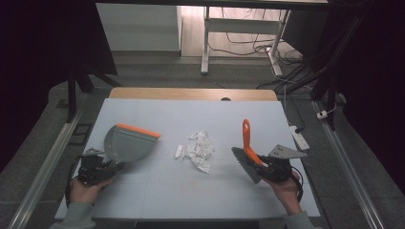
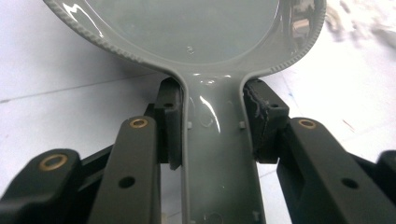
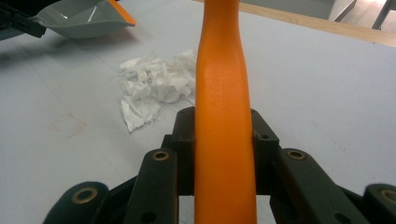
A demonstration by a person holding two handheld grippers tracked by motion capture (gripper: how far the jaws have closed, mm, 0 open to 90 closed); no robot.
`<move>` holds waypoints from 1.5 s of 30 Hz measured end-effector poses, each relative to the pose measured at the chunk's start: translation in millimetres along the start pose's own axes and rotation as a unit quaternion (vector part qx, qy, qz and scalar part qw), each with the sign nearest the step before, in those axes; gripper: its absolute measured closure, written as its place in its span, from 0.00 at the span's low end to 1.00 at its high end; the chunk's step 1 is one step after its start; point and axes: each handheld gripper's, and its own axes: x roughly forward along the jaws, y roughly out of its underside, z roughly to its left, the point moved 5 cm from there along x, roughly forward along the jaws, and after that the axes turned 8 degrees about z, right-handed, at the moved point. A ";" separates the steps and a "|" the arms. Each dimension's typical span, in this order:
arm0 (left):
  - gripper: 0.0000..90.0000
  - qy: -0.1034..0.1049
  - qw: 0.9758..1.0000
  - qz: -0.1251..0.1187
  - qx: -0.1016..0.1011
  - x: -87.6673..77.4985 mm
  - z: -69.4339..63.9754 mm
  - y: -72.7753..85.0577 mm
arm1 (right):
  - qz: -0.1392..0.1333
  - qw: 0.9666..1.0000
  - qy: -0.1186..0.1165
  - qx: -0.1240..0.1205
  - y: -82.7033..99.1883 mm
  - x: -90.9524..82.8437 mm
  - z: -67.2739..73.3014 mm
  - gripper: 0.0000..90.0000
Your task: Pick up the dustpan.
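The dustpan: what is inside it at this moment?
The dustpan looks bare inside: smooth grey plastic, no scraps. The crumpled paper scraps lie on the table, apart from it. The pan's front edge is cut off in the left gripper view.

Bench [image 1: 157,191] lit evenly from above, surroundings sinking into dark; glare streaking on dustpan [image 2: 187,32]; near tongs blurring.
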 end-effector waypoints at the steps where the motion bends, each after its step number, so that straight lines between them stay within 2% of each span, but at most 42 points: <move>1: 0.68 0.005 1.000 -0.001 0.007 -0.4 0.7 0.3 | 0.000 1.000 0.000 0.000 0.0 0.0 0.0 0.78; 3: 0.68 0.009 1.000 -0.001 0.012 -1.6 3.7 0.1 | -0.003 1.000 0.002 0.001 -1.7 0.1 -0.2 0.78; 4: 0.68 0.015 1.000 -0.010 0.014 -4.0 6.6 -1.1 | -0.005 1.000 0.000 0.004 -2.3 0.1 -0.2 0.78; 13: 0.68 0.042 0.998 -0.039 0.034 -16.3 6.4 -3.1 | -0.009 1.000 -0.002 0.008 -4.8 2.1 -1.5 0.78; 18: 0.68 0.047 0.997 -0.043 0.049 -20.8 3.6 -3.7 | -0.010 1.000 -0.002 0.010 -5.1 1.6 -1.8 0.78; 23: 0.68 0.055 0.995 -0.039 0.075 -27.8 -4.9 -4.3 | -0.016 1.000 0.002 0.014 -6.1 -1.1 -2.0 0.78; 28: 0.68 0.068 0.990 -0.045 0.112 -37.6 -14.1 -3.9 | -0.016 1.000 0.006 0.010 -6.8 -2.8 -0.3 0.78; 33: 0.68 0.088 0.986 -0.042 0.135 -42.1 -20.1 -3.1 | -0.017 1.000 0.004 0.007 -7.9 -2.0 1.8 0.78; 35: 0.68 0.106 0.983 -0.034 0.147 -41.9 -22.6 -1.8 | -0.016 1.000 0.005 0.007 -7.5 -1.8 1.2 0.78; 37: 0.68 0.116 0.981 -0.027 0.155 -40.7 -25.4 -0.8 | -0.014 1.000 0.006 0.007 -7.1 -1.8 0.8 0.78; 43: 0.68 0.132 0.974 -0.010 0.184 -36.7 -34.7 1.6 | -0.016 1.000 0.008 0.009 -6.7 -2.7 -0.5 0.78; 45: 0.68 0.136 0.973 -0.003 0.189 -35.6 -37.2 2.2 | -0.015 1.000 0.008 0.007 -6.8 -2.5 0.2 0.78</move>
